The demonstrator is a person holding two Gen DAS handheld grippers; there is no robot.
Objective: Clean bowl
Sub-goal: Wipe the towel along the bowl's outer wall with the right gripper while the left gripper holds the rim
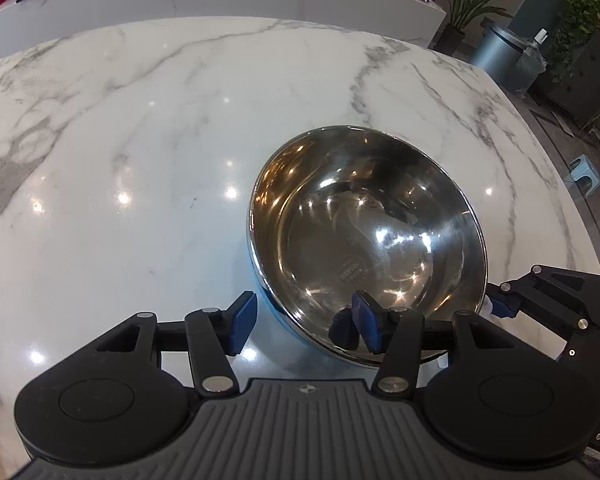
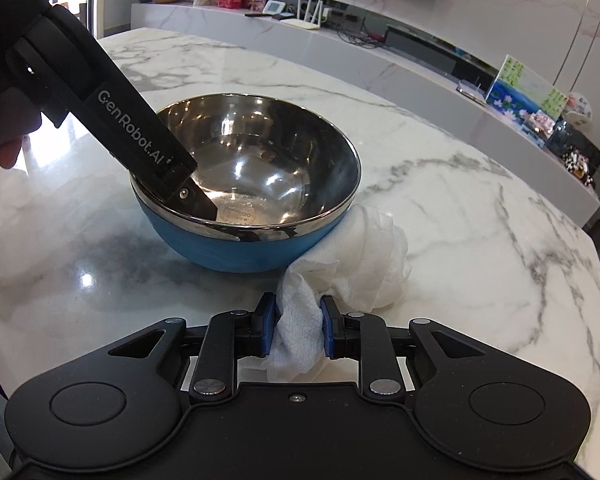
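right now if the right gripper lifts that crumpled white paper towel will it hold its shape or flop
The crumpled white paper towel would likely flop: it is thin, creased and bunched loosely beyond the right gripper, which pinches only one end. It looks very light, so it should trail along easily, perhaps dragging against the blue steel-lined bowl it rests beside.

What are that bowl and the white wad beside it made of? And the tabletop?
The bowl looks like polished steel inside, mirroring the lights, with a matte blue shell outside, perhaps plastic. The white wad, pinched in the right gripper, looks like crumpled paper towel with a dimpled texture. The tabletop appears to be glossy white marble with grey veins, or an imitation.
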